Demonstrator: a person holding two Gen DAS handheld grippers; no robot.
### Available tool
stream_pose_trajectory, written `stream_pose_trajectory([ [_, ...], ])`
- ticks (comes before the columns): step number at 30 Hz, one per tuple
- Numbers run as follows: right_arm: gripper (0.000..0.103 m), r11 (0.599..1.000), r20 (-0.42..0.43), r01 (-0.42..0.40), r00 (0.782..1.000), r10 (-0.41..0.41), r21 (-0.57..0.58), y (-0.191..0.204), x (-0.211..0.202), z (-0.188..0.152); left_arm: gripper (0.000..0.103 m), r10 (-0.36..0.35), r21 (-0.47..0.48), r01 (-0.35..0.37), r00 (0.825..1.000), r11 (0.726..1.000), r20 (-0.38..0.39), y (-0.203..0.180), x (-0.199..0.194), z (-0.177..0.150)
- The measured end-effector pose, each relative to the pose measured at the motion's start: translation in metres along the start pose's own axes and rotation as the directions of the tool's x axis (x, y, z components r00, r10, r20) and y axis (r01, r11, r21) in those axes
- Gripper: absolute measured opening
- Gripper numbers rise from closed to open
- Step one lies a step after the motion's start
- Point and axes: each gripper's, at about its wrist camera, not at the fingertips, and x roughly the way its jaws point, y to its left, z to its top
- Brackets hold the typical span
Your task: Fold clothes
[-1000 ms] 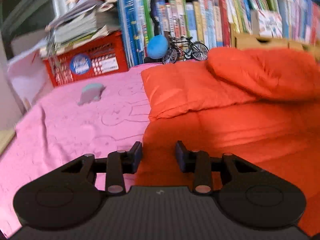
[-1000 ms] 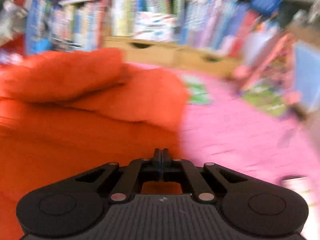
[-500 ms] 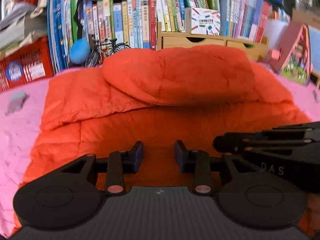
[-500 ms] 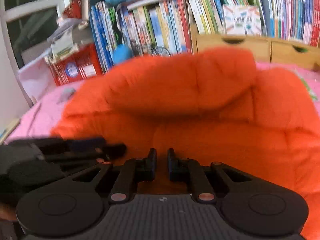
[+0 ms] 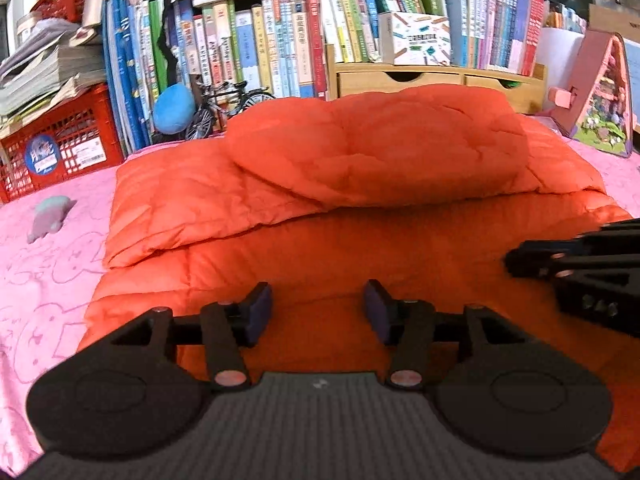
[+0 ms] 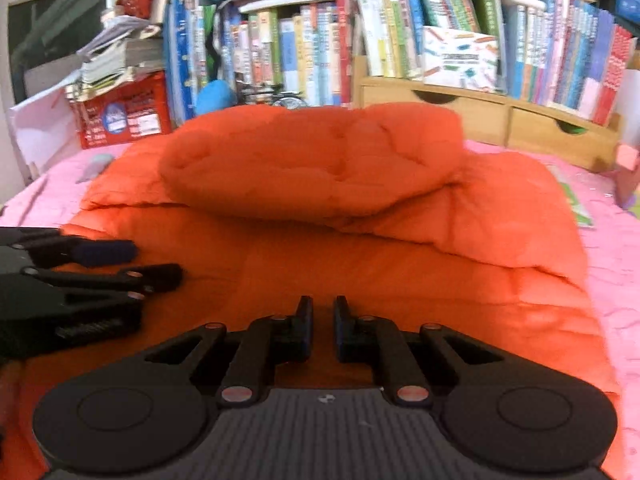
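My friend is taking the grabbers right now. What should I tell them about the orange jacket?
Left tool: open, empty, over the jacket's near part.
Right tool: slightly open, empty, beside the left one.
Orange puffy jacket: lies on the pink blanket, its far part already folded forward into a thick roll.
Left to do: probably grip the near edge and fold it up over the roll, then tidy.
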Motion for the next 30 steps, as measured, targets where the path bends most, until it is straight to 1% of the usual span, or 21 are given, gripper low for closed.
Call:
stream_pose_trajectory([
  [4, 0.011, 0.998, 0.001, 0.066, 0.998, -0.066, 0.009, -0.015, -0.007, -0.001, 0.051, 0.019, -0.012, -0.019, 1.0, 1.0, -0.004, 0.012, -0.002, -0.001],
  [6, 0.011, 0.995, -0.001, 0.099, 0.995, -0.099, 0.019, -0.024, -0.01, -0.003, 0.051, 0.078, -0.015, -0.078, 0.997, 0.997, -0.004, 0.023, -0.003, -0.003],
  [9, 0.011, 0.985, -0.001, 0.169, 0.986, -0.169, 0.03, -0.041, -0.016, -0.006, 0.052, 0.144, -0.071, -0.145, 0.989, 0.987, -0.011, 0.051, -0.005, -0.008],
  [10, 0.011, 0.983, -0.002, 0.178, 0.984, -0.178, 0.042, -0.048, -0.019, -0.007, 0.052, 0.165, -0.083, -0.165, 0.986, 0.983, -0.014, 0.059, -0.006, -0.01],
  [12, 0.01, 0.981, -0.002, 0.181, 0.983, -0.181, 0.065, -0.06, -0.023, -0.009, 0.057, 0.198, -0.107, -0.199, 0.98, 0.974, -0.022, 0.076, -0.008, -0.012],
  [13, 0.01, 0.976, 0.0, 0.21, 0.978, -0.21, 0.06, -0.063, -0.025, -0.011, 0.058, 0.219, -0.122, -0.221, 0.975, 0.968, -0.027, 0.083, -0.01, -0.013],
  [14, 0.01, 0.971, 0.005, 0.232, 0.973, -0.233, 0.05, -0.065, -0.027, -0.013, 0.058, 0.242, -0.137, -0.244, 0.97, 0.96, -0.033, 0.089, -0.012, -0.014],
  [15, 0.01, 0.971, 0.016, 0.232, 0.972, -0.233, 0.05, -0.069, -0.032, -0.017, 0.058, 0.261, -0.152, -0.264, 0.965, 0.952, -0.037, 0.096, -0.014, -0.015],
  [16, 0.01, 0.972, 0.028, 0.228, 0.973, -0.23, 0.052, -0.074, -0.038, -0.022, 0.058, 0.297, -0.158, -0.3, 0.954, 0.941, -0.04, 0.101, -0.017, -0.017],
  [17, 0.01, 0.973, 0.04, 0.225, 0.973, -0.227, 0.054, -0.078, -0.043, -0.027, 0.057, 0.338, -0.161, -0.341, 0.94, 0.926, -0.043, 0.105, -0.021, -0.019],
  [18, 0.01, 0.974, 0.052, 0.221, 0.973, -0.224, 0.057, -0.083, -0.049, -0.031, 0.053, 0.397, -0.144, -0.4, 0.916, 0.905, -0.055, 0.108, -0.023, -0.021],
  [19, 0.011, 0.974, 0.063, 0.218, 0.973, -0.221, 0.059, -0.088, -0.054, -0.036, 0.054, 0.426, -0.132, -0.43, 0.903, 0.893, -0.056, 0.111, -0.026, -0.025],
  [20, 0.014, 0.975, 0.075, 0.214, 0.973, -0.218, 0.061, -0.092, -0.06, -0.041, 0.054, 0.447, -0.124, -0.45, 0.893, 0.884, -0.054, 0.115, -0.03, -0.03],
  [21, 0.017, 0.976, 0.087, 0.21, 0.973, -0.215, 0.063, -0.097, -0.066, -0.045, 0.053, 0.442, -0.127, -0.444, 0.896, 0.887, -0.044, 0.119, -0.036, -0.036],
  [24, 0.02, 0.978, 0.122, 0.199, 0.971, -0.207, 0.068, -0.111, -0.082, -0.059, 0.053, 0.411, -0.151, -0.408, 0.912, 0.901, -0.011, 0.131, -0.06, -0.054],
  [25, 0.022, 0.978, 0.134, 0.196, 0.97, -0.204, 0.07, -0.116, -0.088, -0.064, 0.052, 0.413, -0.175, -0.404, 0.911, 0.898, 0.018, 0.135, -0.073, -0.06],
  [26, 0.022, 0.979, 0.146, 0.192, 0.969, -0.201, 0.072, -0.12, -0.093, -0.068, 0.051, 0.419, -0.212, -0.399, 0.906, 0.892, 0.06, 0.14, -0.087, -0.066],
  [27, 0.022, 0.987, 0.154, 0.141, 0.976, -0.153, 0.081, -0.126, -0.104, -0.077, 0.053, 0.416, -0.243, -0.383, 0.903, 0.891, 0.103, 0.142, -0.101, -0.074],
  [28, 0.023, 0.991, 0.153, 0.099, 0.982, -0.112, 0.091, -0.13, -0.118, -0.086, 0.056, 0.411, -0.271, -0.363, 0.9, 0.891, 0.146, 0.143, -0.115, -0.081],
  [29, 0.024, 0.993, 0.151, 0.058, 0.986, -0.072, 0.1, -0.134, -0.132, -0.096, 0.062, 0.407, -0.298, -0.342, 0.894, 0.891, 0.189, 0.144, -0.129, -0.088],
  [30, 0.024, 0.994, 0.144, 0.039, 0.988, -0.053, 0.101, -0.137, -0.145, -0.105, 0.066, 0.4, -0.291, -0.336, 0.895, 0.896, 0.197, 0.142, -0.136, -0.093],
])
